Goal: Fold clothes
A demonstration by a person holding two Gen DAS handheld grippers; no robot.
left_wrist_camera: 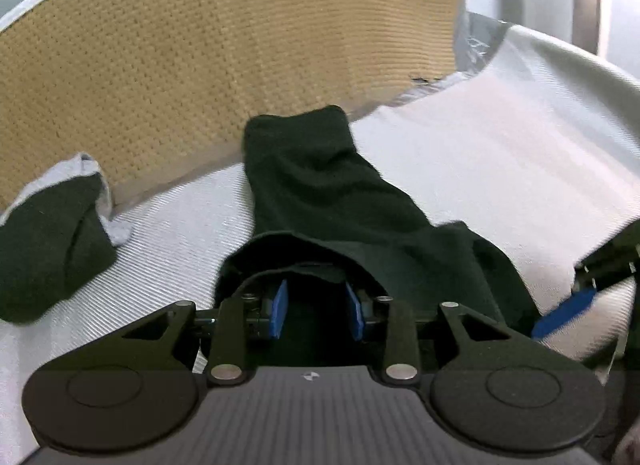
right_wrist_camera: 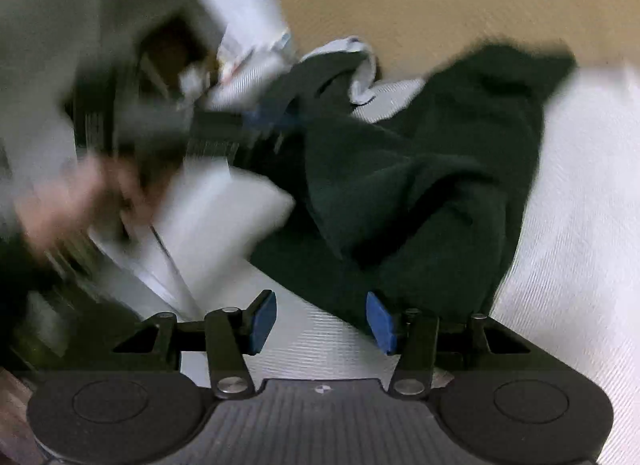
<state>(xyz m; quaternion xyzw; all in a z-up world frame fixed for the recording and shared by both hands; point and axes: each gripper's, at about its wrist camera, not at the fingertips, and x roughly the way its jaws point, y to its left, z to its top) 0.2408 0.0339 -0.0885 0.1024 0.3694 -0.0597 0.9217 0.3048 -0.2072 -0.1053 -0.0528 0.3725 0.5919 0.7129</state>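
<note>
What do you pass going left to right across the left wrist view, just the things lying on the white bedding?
Dark sock with a grey cuff → long dark sock, its near end draped over the left claw → blue pad of the right claw at the right edge.

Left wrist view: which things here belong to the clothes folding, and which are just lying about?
Part of the job:
- dark green garment, spread on the white cover, its near edge between the left tool's pads
- right tool, open over the cover

Lying about:
- dark and grey bundle at left
- tan woven mat behind
</note>
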